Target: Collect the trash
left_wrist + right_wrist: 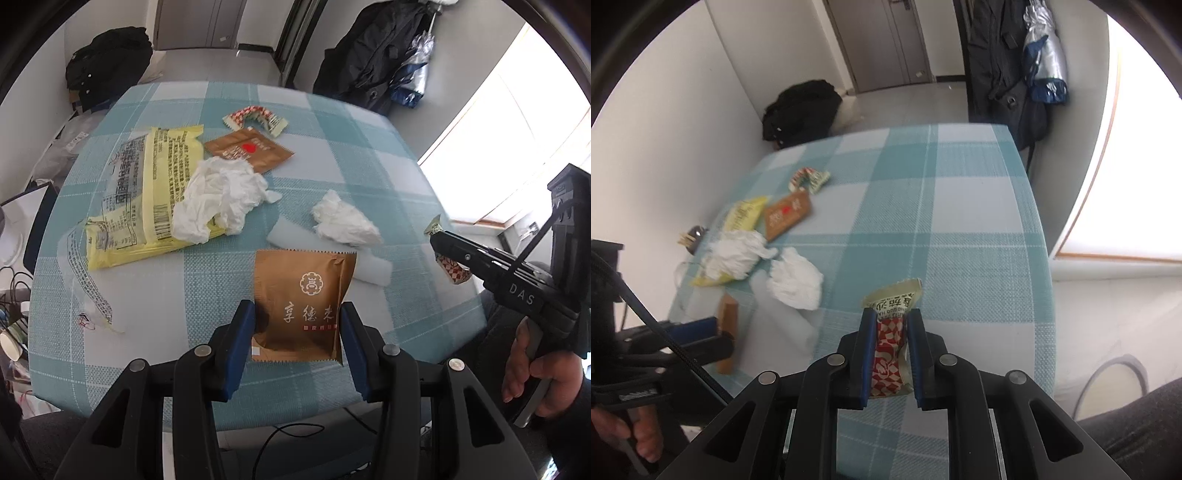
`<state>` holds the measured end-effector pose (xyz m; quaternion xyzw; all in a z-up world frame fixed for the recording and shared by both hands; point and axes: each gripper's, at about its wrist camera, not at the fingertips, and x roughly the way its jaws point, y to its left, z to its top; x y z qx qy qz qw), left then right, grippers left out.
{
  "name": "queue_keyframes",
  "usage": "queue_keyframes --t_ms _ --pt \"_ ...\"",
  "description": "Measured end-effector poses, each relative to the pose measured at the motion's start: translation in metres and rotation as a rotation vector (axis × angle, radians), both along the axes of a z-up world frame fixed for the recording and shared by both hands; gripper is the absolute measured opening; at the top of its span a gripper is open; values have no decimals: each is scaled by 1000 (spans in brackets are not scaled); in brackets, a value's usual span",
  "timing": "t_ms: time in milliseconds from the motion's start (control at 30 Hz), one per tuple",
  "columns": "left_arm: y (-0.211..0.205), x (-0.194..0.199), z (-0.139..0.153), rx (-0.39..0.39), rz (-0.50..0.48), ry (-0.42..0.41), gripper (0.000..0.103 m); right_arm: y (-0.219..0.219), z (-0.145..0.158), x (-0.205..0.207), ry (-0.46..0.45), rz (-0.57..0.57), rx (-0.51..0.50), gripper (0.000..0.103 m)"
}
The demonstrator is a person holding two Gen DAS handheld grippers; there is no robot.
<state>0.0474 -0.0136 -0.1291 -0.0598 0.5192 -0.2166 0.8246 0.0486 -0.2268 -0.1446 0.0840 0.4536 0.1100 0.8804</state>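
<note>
1. Left wrist view: the left gripper [297,332] clasps a brown foil packet [303,306] between its blue pads, above the near edge of the checked teal tablecloth [369,155]. The packet bears a round emblem and pale Chinese characters.
2. Further back lie a yellow wrapper [144,192] with barcodes and dense print, two crumpled tissues [221,199], a second brown packet [255,149] with a red spot, and a red-and-white wrapper [255,116].
3. At the right, the right gripper [441,243], marked "DAS", pinches a chequered wrapper.
4. Right wrist view: the right gripper [892,347] is clamped on a red-and-white chequered candy wrapper [890,332], its cream end printed with partly legible characters.
</note>
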Motion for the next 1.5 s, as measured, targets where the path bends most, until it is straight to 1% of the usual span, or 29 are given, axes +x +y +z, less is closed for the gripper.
queue_keyframes --t_ms 133,233,300,367,500,667,767,900,1000,1033,1067,1133,1267,1333,1467,1500 --pt "1 -9 12 -1 -7 -53 42 -1 15 -8 -43 6 24 16" --pt "2 -13 22 -36 -8 -75 42 -5 28 -13 -80 1 41 16" --pt "-1 -15 32 -41 -5 -101 42 -10 38 -16 -105 -5 61 16" --pt "-3 -16 41 -62 -9 -121 42 -16 48 -20 -132 -13 77 16" --pt "-12 -14 60 -78 -10 -163 42 -28 72 -27 -199 -20 93 16" --pt "-26 -8 83 -121 -4 -191 42 -49 105 -36 -283 -40 115 16" --pt "-45 -7 102 -119 -27 -242 42 -67 124 -41 -325 -67 128 16" --pt "-76 -9 131 -138 -83 -305 42 -95 147 -52 -375 -113 116 16" --pt "-103 -6 148 -154 -132 -316 42 -121 160 -63 -411 -165 107 16" --pt "-115 -5 153 -163 -156 -318 42 -132 164 -69 -426 -194 102 16" --pt "-125 -5 158 -153 -172 -310 42 -143 167 -76 -438 -224 97 16" --pt "-149 -8 167 -172 -231 -326 42 -166 169 -88 -445 -286 79 16" --pt "-199 -14 183 -209 -352 -348 42 -209 163 -113 -434 -399 59 16" --pt "-220 -17 186 -227 -405 -352 42 -233 158 -125 -419 -460 54 16" --pt "-267 -22 182 -254 -503 -315 42 -270 141 -151 -377 -566 40 16" --pt "-281 -23 179 -244 -529 -300 42 -278 136 -155 -364 -588 43 16"
